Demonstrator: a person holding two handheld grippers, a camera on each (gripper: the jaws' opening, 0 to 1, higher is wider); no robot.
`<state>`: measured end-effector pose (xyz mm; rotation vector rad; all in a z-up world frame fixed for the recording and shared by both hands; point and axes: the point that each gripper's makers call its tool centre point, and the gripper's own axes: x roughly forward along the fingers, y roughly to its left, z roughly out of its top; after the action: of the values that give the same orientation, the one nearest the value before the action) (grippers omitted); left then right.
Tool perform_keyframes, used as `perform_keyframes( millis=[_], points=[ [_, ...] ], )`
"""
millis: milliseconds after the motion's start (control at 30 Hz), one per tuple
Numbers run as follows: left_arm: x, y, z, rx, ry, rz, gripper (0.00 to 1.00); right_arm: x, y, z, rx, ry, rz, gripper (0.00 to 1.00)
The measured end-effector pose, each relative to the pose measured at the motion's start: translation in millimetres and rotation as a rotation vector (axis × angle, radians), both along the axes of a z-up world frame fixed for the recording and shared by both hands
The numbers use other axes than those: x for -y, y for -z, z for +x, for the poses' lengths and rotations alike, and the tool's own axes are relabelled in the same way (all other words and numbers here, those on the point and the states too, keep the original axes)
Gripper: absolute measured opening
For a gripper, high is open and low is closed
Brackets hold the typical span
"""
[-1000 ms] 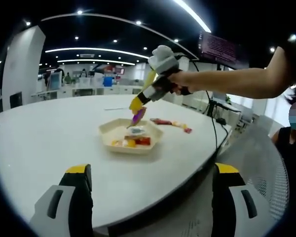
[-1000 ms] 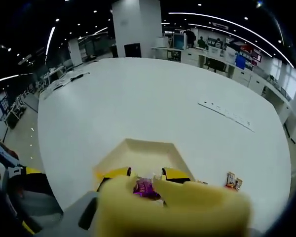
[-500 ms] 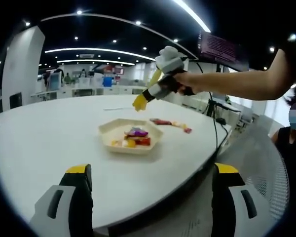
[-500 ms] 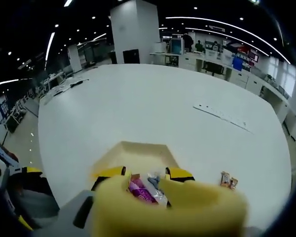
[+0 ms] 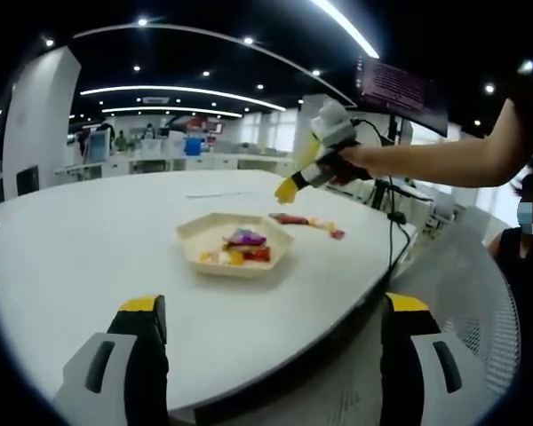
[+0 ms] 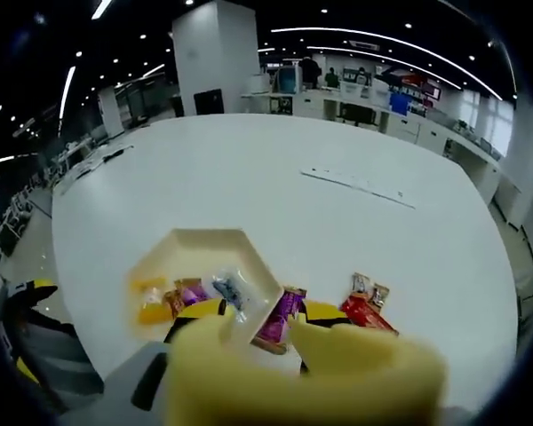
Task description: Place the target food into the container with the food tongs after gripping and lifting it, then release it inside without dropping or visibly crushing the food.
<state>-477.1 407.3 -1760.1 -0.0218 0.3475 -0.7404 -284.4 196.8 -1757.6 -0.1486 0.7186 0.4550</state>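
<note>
A cream hexagonal tray (image 5: 195, 238) (image 6: 209, 244) sits on the white round table and holds several snack packets, a purple packet (image 5: 242, 237) (image 6: 192, 291) among them. More packets lie loose on the table right of the tray: a purple-brown one (image 6: 280, 319) by its rim and red ones (image 6: 364, 309) (image 5: 306, 222). My right gripper (image 5: 289, 189) (image 6: 262, 311), in a person's hand, is shut on yellow food tongs. The tongs' arms stand apart with nothing between them, above the tray's right edge. My left gripper (image 5: 275, 355) hangs open at the table's near edge.
The person's bare arm (image 5: 426, 160) reaches in from the right. A cable (image 5: 393, 240) runs down off the table's right edge. A thin strip (image 6: 355, 185) lies farther out on the table. Desks and a white column (image 6: 209, 58) stand beyond the table.
The tongs let the purple packet go into the tray. The right gripper then rose and moved right, away from the tray's middle towards the loose packets. The left gripper stayed still.
</note>
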Motion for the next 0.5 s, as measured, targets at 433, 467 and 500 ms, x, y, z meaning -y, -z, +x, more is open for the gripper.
perform_keyframes(
  millis=[433,467,500],
  points=[
    [-0.5,2.4,-0.6,-0.009,0.002,0.013,0.97,31.5,18.1,-0.6,0.018,0.078,-0.027,0.31],
    [-0.4,2.4,-0.7,-0.011,0.003,0.012,0.96,34.0,17.1,-0.4,0.027,0.082,-0.030,0.31],
    [-0.1,2.6,-0.9,-0.012,0.006,0.014,0.96,37.6,17.9,-1.1,0.021,0.088,-0.027,0.31]
  ],
)
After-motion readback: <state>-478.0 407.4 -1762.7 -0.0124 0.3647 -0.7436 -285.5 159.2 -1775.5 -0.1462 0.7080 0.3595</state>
